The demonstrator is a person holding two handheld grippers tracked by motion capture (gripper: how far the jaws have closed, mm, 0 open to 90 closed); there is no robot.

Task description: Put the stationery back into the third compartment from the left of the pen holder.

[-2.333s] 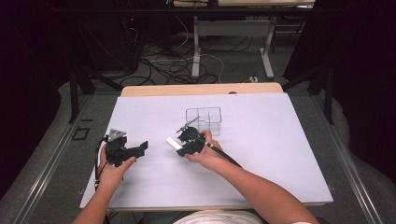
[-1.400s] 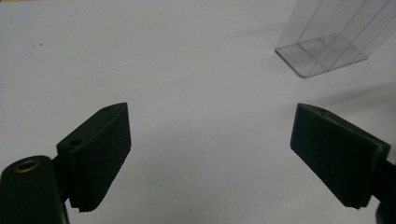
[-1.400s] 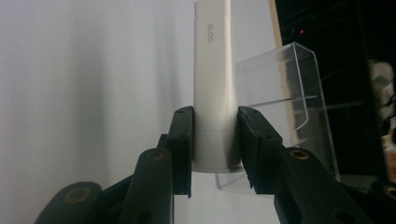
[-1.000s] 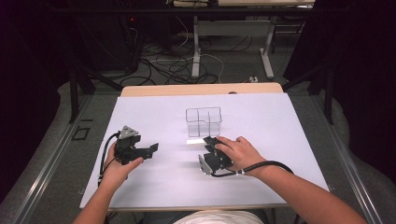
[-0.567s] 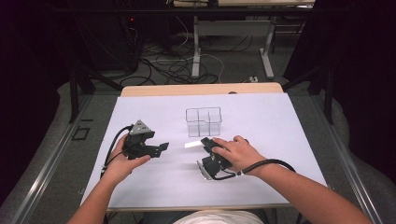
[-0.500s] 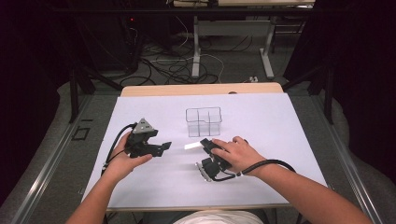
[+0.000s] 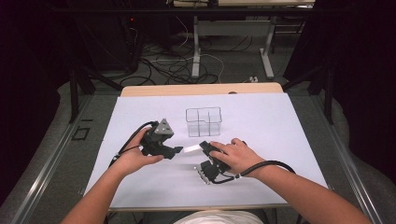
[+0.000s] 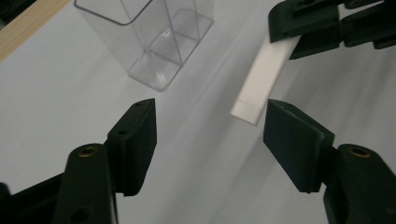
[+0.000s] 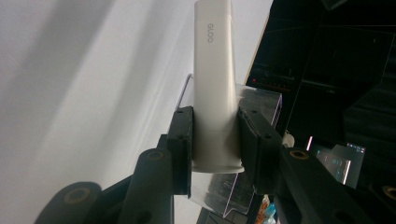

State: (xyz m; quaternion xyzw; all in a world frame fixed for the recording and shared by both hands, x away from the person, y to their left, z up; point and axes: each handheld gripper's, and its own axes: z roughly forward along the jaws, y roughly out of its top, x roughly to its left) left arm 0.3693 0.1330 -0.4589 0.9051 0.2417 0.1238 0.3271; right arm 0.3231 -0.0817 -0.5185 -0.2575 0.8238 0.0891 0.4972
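A white tube [image 7: 190, 149] hangs just above the white table [image 7: 280, 130], level and pointing left. My right gripper [image 7: 202, 146] is shut on its right end; in the right gripper view the pads [image 9: 181, 140] squeeze the tube [image 9: 214, 79] at its base. My left gripper [image 7: 176, 151] sits just left of the tube's free end. Its jaws have just been closing and still stand apart. In the left gripper view [image 8: 210, 135] the tube's end [image 8: 259, 88] lies just beyond the right jaw tip, untouched. A clear divided box [image 7: 203, 122] stands behind both grippers.
The clear box [image 8: 154, 37] is empty and upright, with several compartments. The table's wooden far edge [image 7: 201, 88] lies behind it. Cables trail from both grippers toward the person. Dark floor with table legs and wires lies past the table.
The left hand has carried its gripper right and slightly up, toward the tube's free end, and its jaws have narrowed. The right hand with the tube has stayed put over the last second.
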